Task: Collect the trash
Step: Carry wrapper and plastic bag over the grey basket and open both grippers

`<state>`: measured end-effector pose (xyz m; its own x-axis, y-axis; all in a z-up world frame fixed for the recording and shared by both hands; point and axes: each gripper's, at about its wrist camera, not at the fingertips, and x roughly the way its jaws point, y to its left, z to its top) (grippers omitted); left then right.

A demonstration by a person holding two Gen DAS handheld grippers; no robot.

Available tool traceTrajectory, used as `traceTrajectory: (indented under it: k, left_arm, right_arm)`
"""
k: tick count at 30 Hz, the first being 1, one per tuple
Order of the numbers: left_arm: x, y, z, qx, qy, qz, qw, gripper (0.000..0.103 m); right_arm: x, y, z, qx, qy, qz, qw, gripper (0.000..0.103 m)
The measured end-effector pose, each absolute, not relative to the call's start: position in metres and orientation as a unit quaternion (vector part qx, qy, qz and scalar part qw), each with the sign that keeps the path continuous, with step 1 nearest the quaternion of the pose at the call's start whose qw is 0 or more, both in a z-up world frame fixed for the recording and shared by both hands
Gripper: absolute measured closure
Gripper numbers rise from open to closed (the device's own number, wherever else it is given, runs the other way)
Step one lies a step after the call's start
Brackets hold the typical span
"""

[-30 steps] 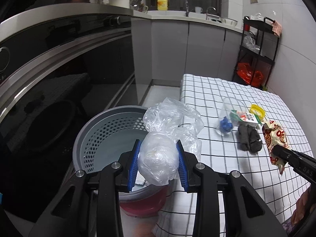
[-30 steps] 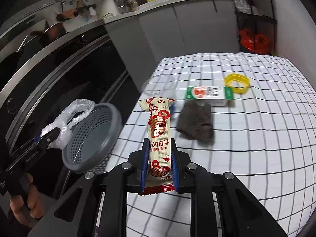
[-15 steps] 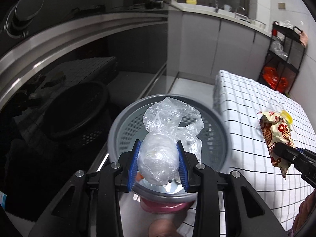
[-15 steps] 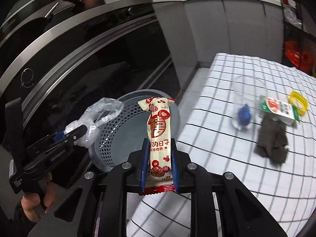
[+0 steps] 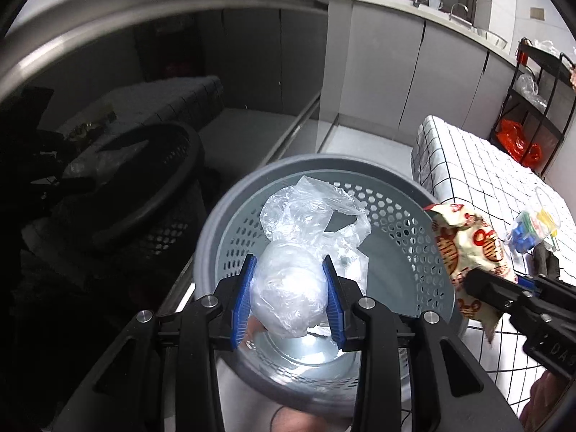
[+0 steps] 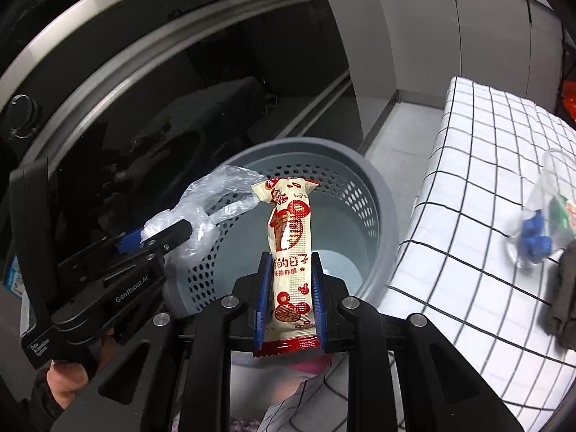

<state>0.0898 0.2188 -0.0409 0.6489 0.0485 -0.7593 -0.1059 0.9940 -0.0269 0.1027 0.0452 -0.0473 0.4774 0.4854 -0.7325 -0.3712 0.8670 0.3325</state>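
Observation:
My left gripper (image 5: pixel 289 295) is shut on a crumpled clear plastic bag (image 5: pixel 291 288) and holds it over the open grey perforated bin (image 5: pixel 406 216). My right gripper (image 6: pixel 289 302) is shut on a cream and red snack wrapper (image 6: pixel 289 237), held upright above the same bin (image 6: pixel 381 194). In the right wrist view the left gripper (image 6: pixel 158 237) with the bag (image 6: pixel 205 205) is over the bin's left rim. In the left wrist view the right gripper (image 5: pixel 478 284) and wrapper (image 5: pixel 468 248) are at the bin's right rim.
A table with a white checked cloth (image 6: pixel 486 187) stands right of the bin. On it are a clear cup with blue pieces (image 6: pixel 536 230) and a dark grey rag (image 6: pixel 565 298). Dark glossy cabinet fronts (image 6: pixel 144 90) are behind the bin. A black rack (image 5: pixel 532 108) stands far right.
Both grippers moved left from the table to above the bin, still holding the bag and the wrapper. The bin now fills the middle of both views.

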Motion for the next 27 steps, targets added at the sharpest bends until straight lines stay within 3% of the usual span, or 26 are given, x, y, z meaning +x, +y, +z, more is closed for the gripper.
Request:
traceTrajectory:
  k: [25,27]
  left_arm:
    - [0.131,0.228,-0.080,-0.059,0.468,0.038,0.881,0.064]
    - [0.131,0.230,-0.080,-0.060,0.468,0.039,0.881,0.060]
  right_arm:
    - [0.145,0.065,-0.074,0.059,0.477,0.237,0.844,0.081]
    - [0.147,0.064,-0.074,0.059,0.475,0.234,0.846,0.073]
